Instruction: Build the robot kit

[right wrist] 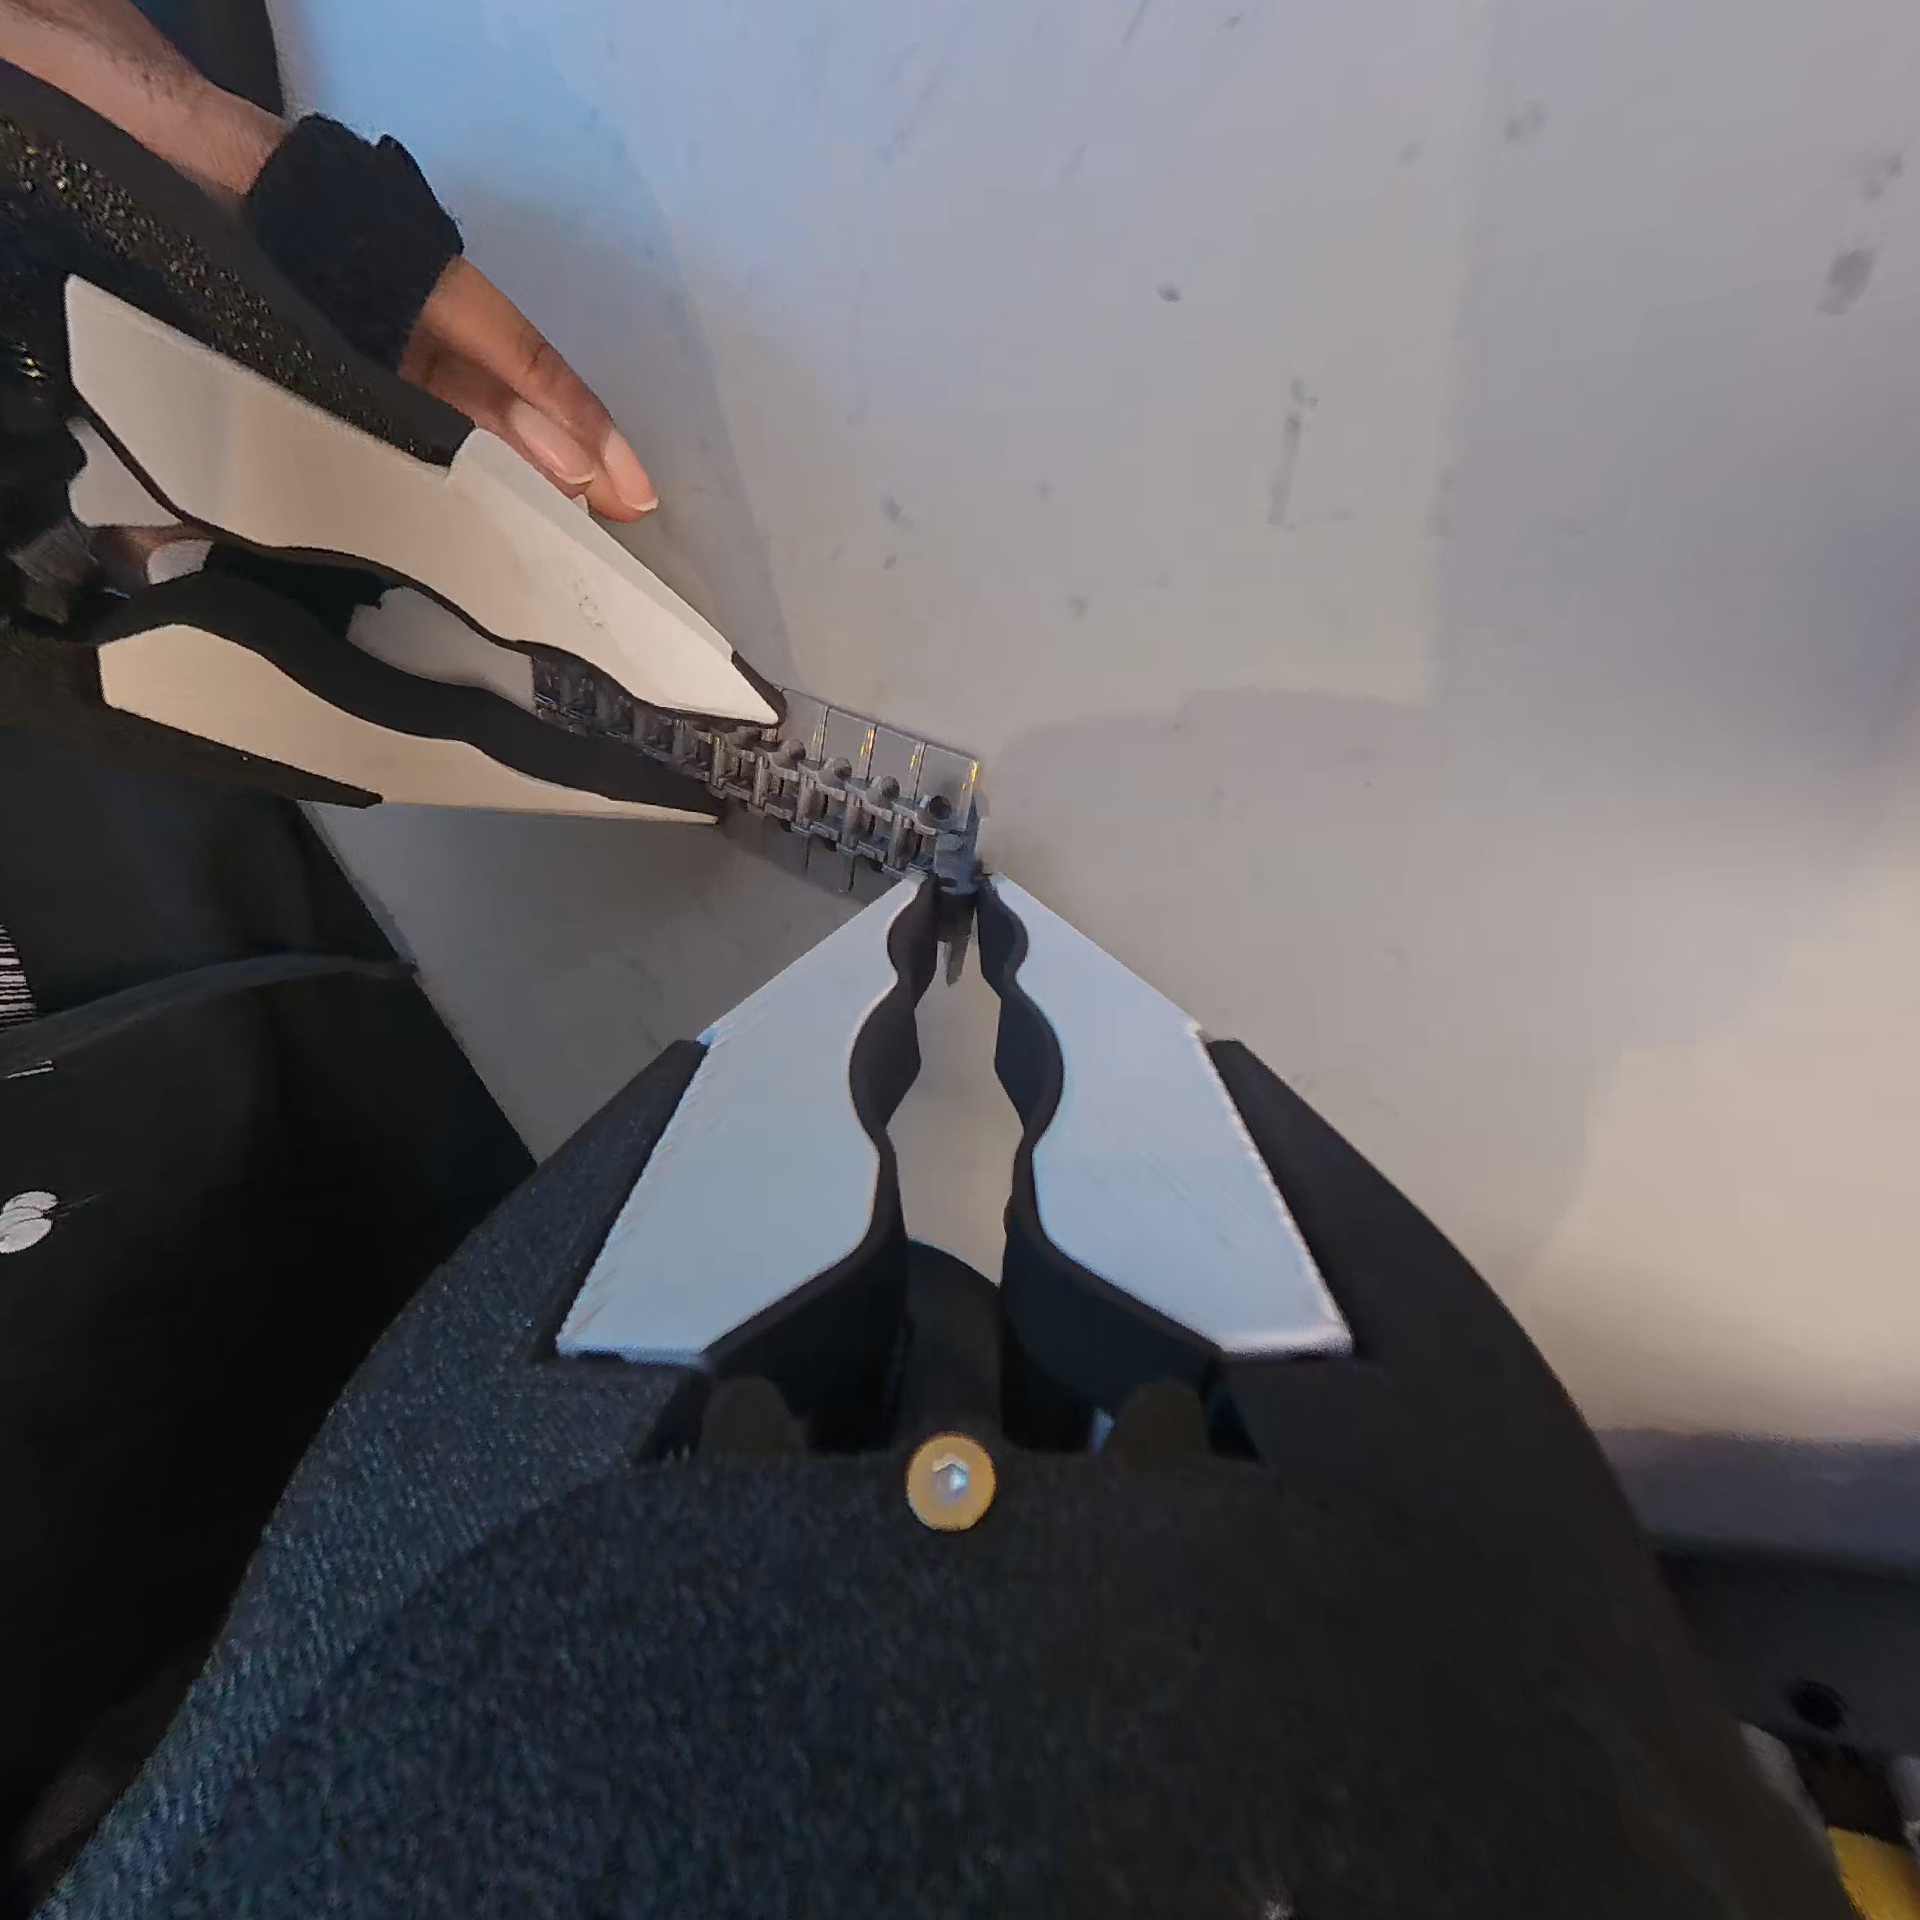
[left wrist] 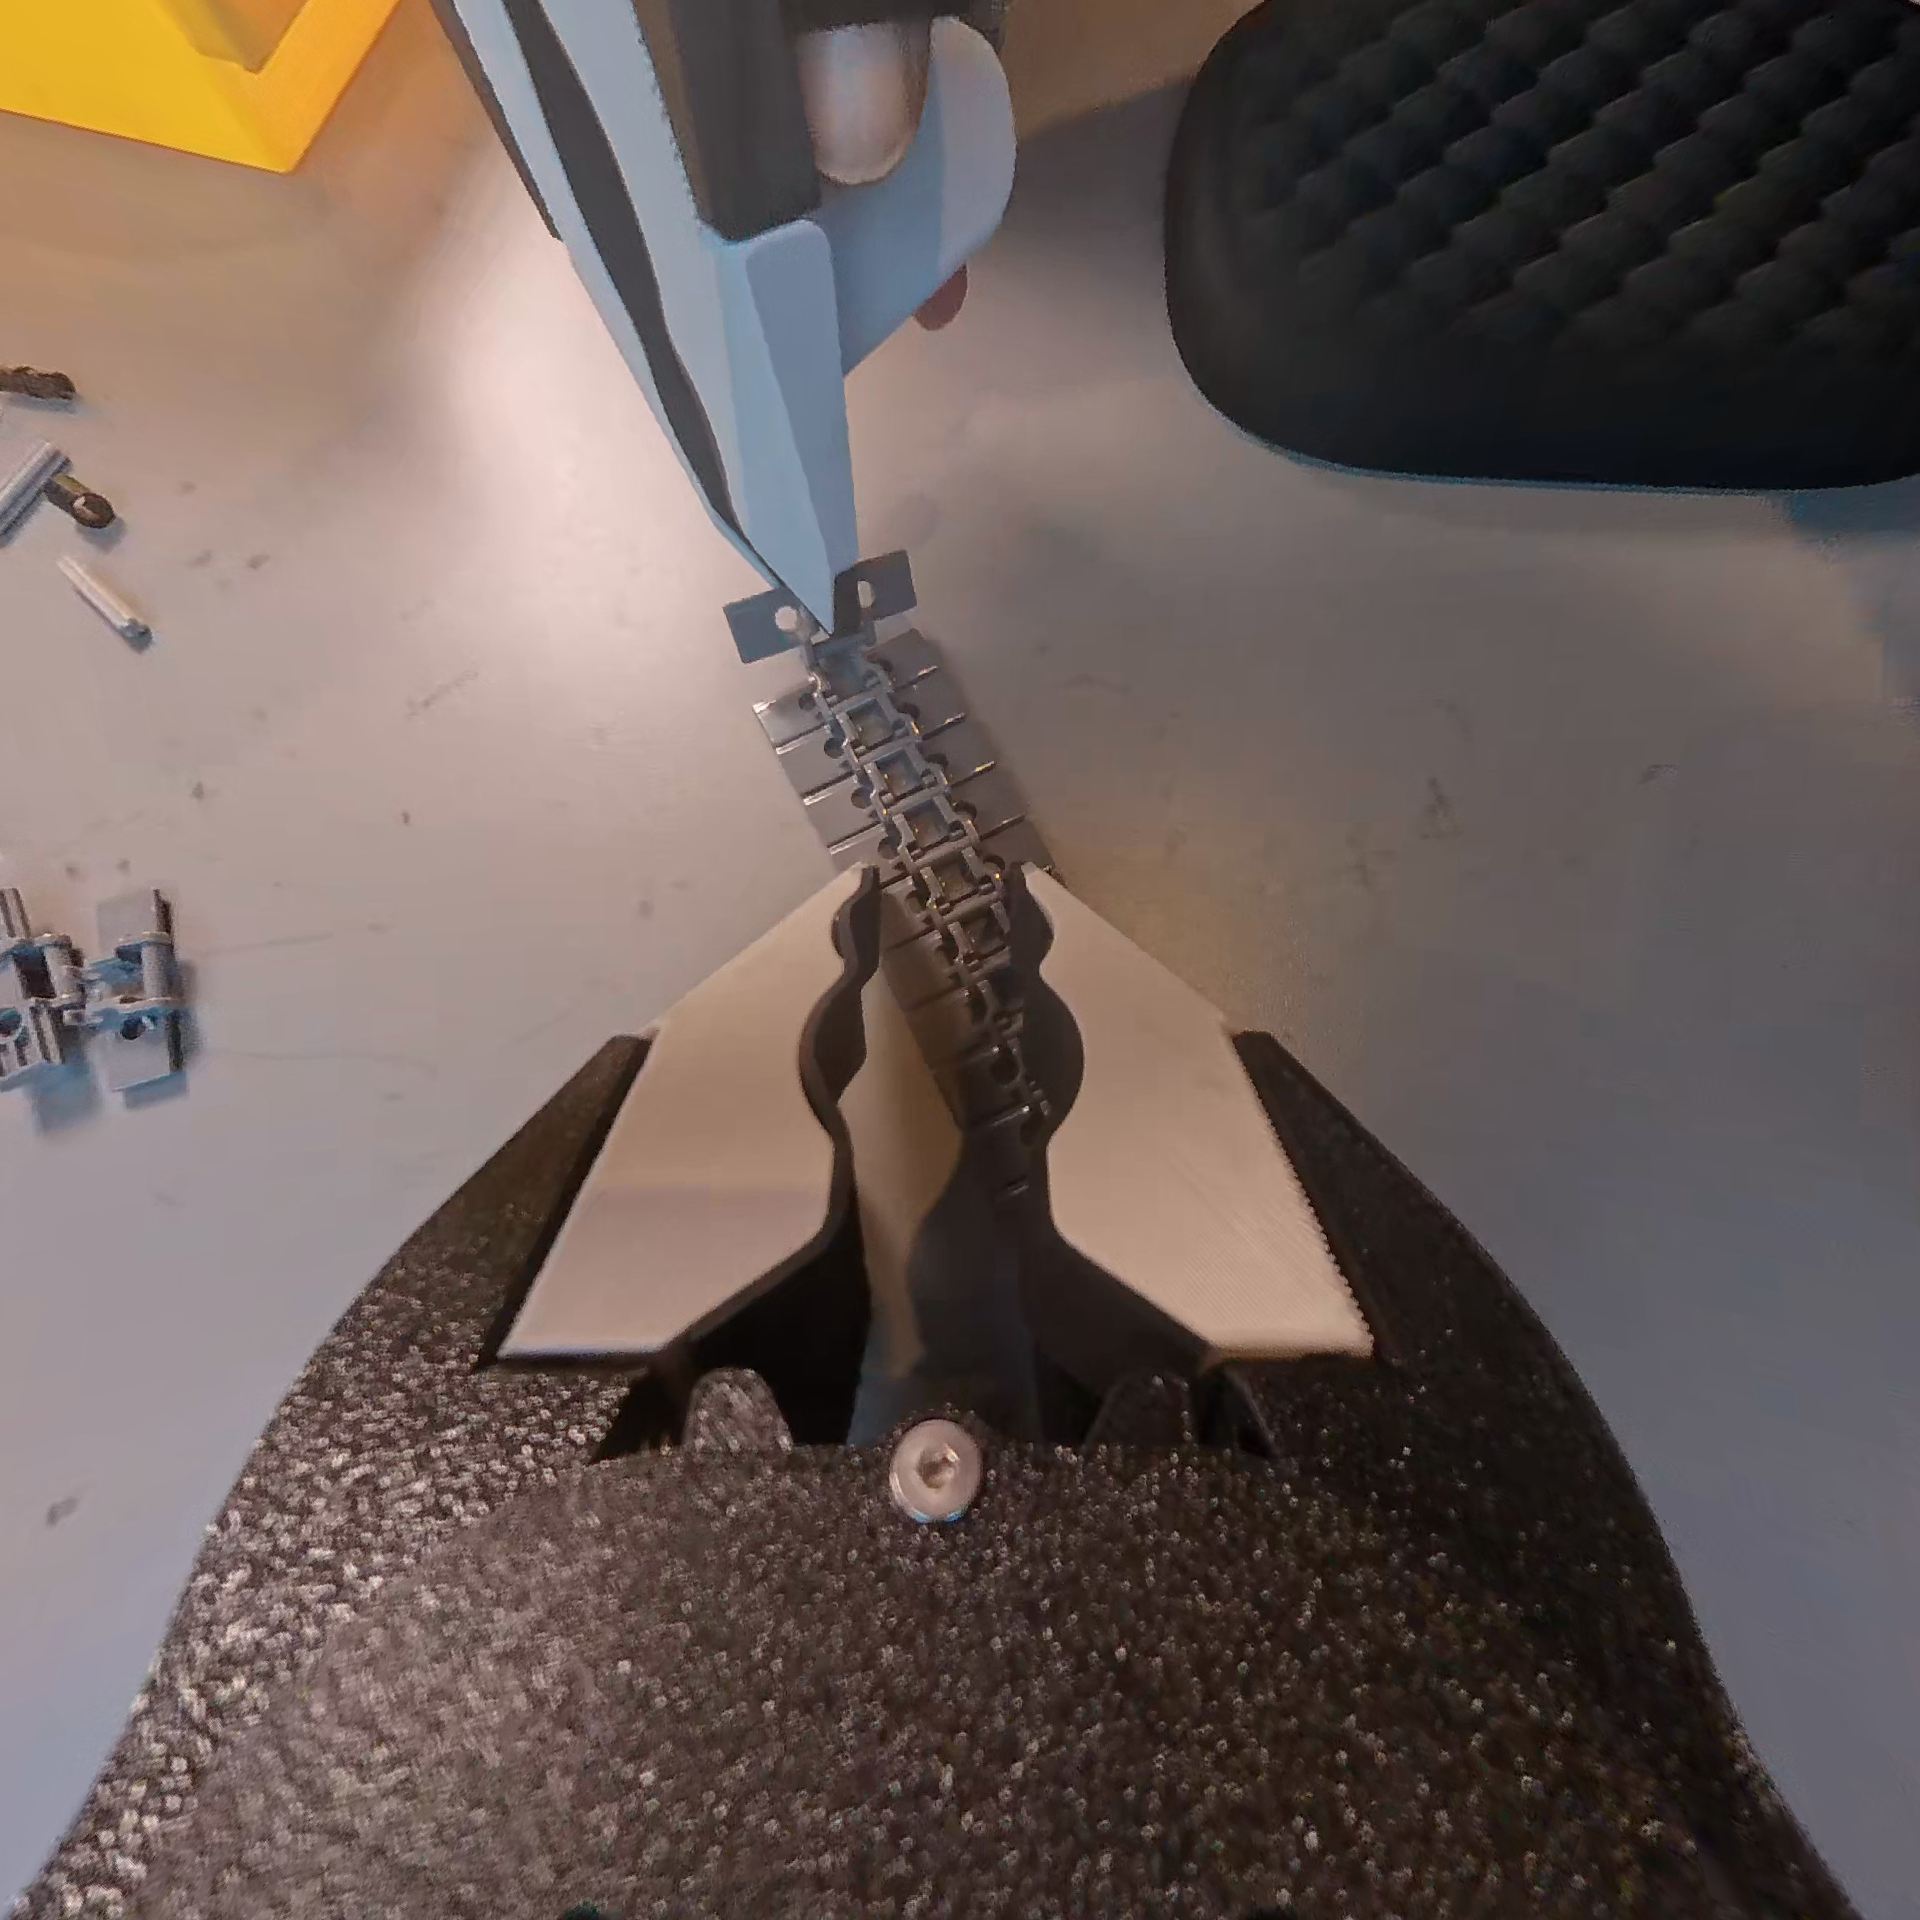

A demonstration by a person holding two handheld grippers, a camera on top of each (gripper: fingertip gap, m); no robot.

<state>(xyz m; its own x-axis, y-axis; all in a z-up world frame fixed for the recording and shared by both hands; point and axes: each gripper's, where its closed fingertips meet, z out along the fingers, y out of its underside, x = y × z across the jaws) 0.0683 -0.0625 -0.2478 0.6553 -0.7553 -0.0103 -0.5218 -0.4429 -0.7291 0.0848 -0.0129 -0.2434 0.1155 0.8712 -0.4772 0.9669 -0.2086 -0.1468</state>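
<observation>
A grey plastic track chain point(left wrist: 894, 769) of several hinged links lies along the pale tabletop point(left wrist: 1351, 935). My left gripper point(left wrist: 948, 883) is shut on the near part of the chain, which runs back between its fingers. My right gripper point(left wrist: 821, 613) comes down from above and pinches the far end link. In the right wrist view, my right gripper point(right wrist: 954, 888) is shut on that end link of the chain point(right wrist: 862, 790). The left gripper point(right wrist: 748, 769) clamps the other end at upper left, with a person's hand point(right wrist: 540, 416) behind it.
A yellow box point(left wrist: 208, 73) stands at the far left. A black dimpled foam pad point(left wrist: 1558, 239) lies at the far right. Loose grey links point(left wrist: 94, 987), a small pin point(left wrist: 104, 601) and a black piece point(left wrist: 78, 504) lie at the left edge. The tips of one gripper are about 6 centimetres away from the tips of the other.
</observation>
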